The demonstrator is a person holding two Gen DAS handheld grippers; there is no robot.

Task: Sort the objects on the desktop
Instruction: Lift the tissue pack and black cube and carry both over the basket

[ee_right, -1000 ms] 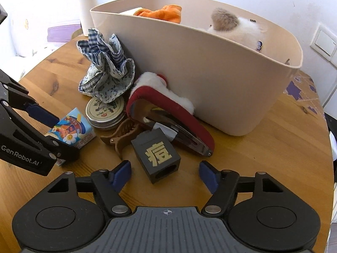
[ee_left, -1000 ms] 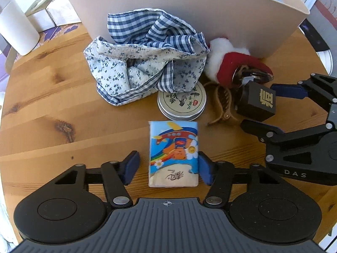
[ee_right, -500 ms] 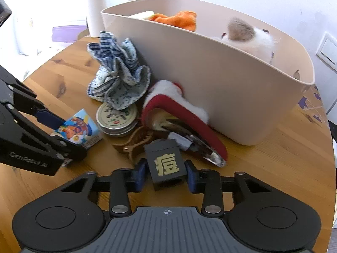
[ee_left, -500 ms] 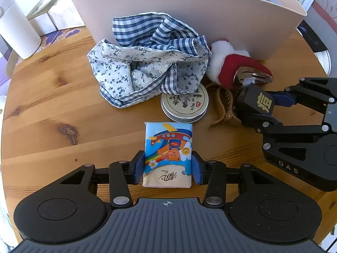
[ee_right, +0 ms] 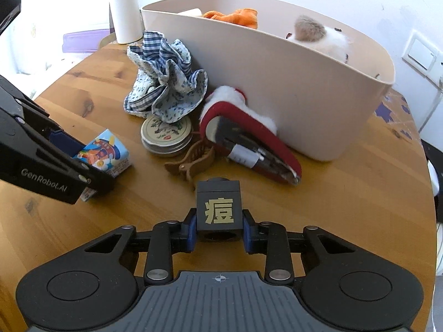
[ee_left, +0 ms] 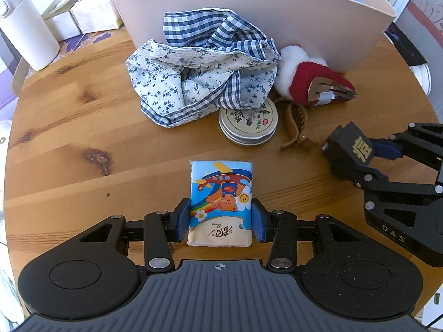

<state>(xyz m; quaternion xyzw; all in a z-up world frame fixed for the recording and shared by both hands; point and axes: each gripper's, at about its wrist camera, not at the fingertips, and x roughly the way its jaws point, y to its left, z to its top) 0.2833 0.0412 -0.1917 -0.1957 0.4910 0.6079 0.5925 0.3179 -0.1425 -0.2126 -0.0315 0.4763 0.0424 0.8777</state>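
Observation:
My left gripper [ee_left: 220,220] is shut on a cartoon-printed tissue pack [ee_left: 221,193], held over the round wooden table [ee_left: 83,138]. The pack also shows in the right wrist view [ee_right: 106,153]. My right gripper [ee_right: 218,231] is shut on a black cube with a gold character [ee_right: 218,211], lifted off the table; it also shows in the left wrist view [ee_left: 350,148]. A beige bin [ee_right: 290,88] stands behind, holding an orange toy [ee_right: 235,16] and a white plush [ee_right: 318,34].
On the table by the bin lie a blue checked and floral cloth [ee_left: 202,63], a round tin [ee_left: 247,119], a brown claw hair clip [ee_left: 293,124] and a red and white plush hair clip [ee_left: 313,80]. A white bottle [ee_left: 25,41] and boxes [ee_left: 80,18] stand at the far left.
Both grippers closed, the left on the tissue pack and the right on the black cube. Both then drew back and up from the pile with their objects.

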